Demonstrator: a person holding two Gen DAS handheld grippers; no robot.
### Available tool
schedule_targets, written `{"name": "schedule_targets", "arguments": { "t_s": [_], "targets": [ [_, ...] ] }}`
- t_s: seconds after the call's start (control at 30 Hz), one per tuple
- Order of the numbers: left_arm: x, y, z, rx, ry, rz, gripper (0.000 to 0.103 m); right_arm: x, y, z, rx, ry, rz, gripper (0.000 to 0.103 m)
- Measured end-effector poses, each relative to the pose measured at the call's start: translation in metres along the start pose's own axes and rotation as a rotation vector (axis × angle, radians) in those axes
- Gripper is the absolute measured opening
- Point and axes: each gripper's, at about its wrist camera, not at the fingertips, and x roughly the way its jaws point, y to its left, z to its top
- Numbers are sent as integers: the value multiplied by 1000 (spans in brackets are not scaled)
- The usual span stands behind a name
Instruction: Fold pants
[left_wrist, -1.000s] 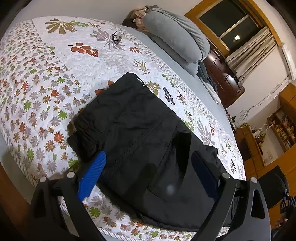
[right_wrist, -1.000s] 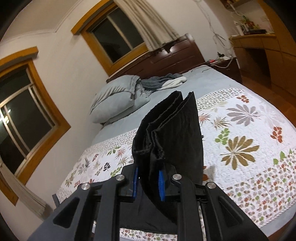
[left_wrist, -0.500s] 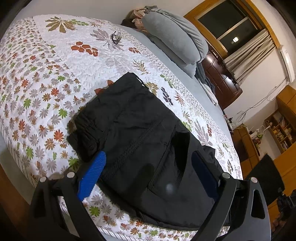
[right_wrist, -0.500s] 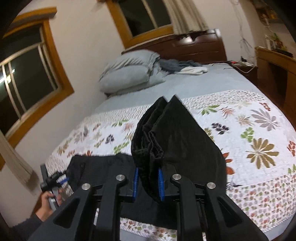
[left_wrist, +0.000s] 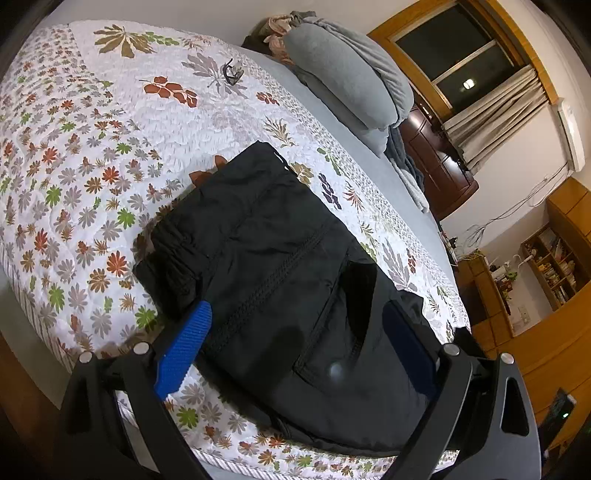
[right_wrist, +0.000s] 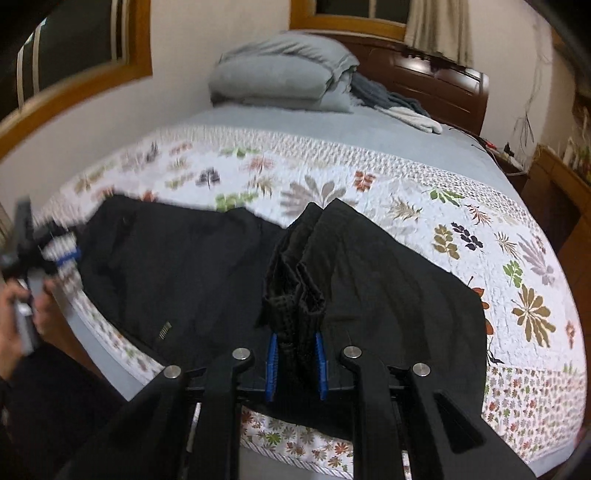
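Note:
Black pants lie on the floral quilt near the bed's front edge, waistband at the left. My left gripper hovers open over the seat of the pants, its blue pads wide apart and gripping nothing. In the right wrist view my right gripper is shut on the bunched leg ends, held just above the pants. The folded-over legs drape to the right. The left gripper shows blurred at the far left, held by a hand.
Grey pillows and a heap of grey cloth sit at the headboard. A pair of glasses lies on the quilt far from the pants. Wooden cabinets stand right of the bed. The mattress edge is close below.
My right gripper has come down and swung across the bed with the leg ends, rolling as it went; the rest of the pants and the left gripper came into its view. The left gripper stayed put.

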Motion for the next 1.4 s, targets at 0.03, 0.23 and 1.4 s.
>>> {"name": "schedule_targets", "arguments": {
  "t_s": [0.03, 0.23, 1.4],
  "targets": [
    [-1, 0, 0, -3, 0, -3, 93, 6, 6, -3, -19, 13, -11, 16],
    [-1, 2, 0, -13, 5, -16, 93, 32, 37, -20, -144, 67, -95, 16],
    [4, 13, 5, -29, 10, -63, 98, 59, 3, -23, 12, 199, 74, 62]
  ]
}}
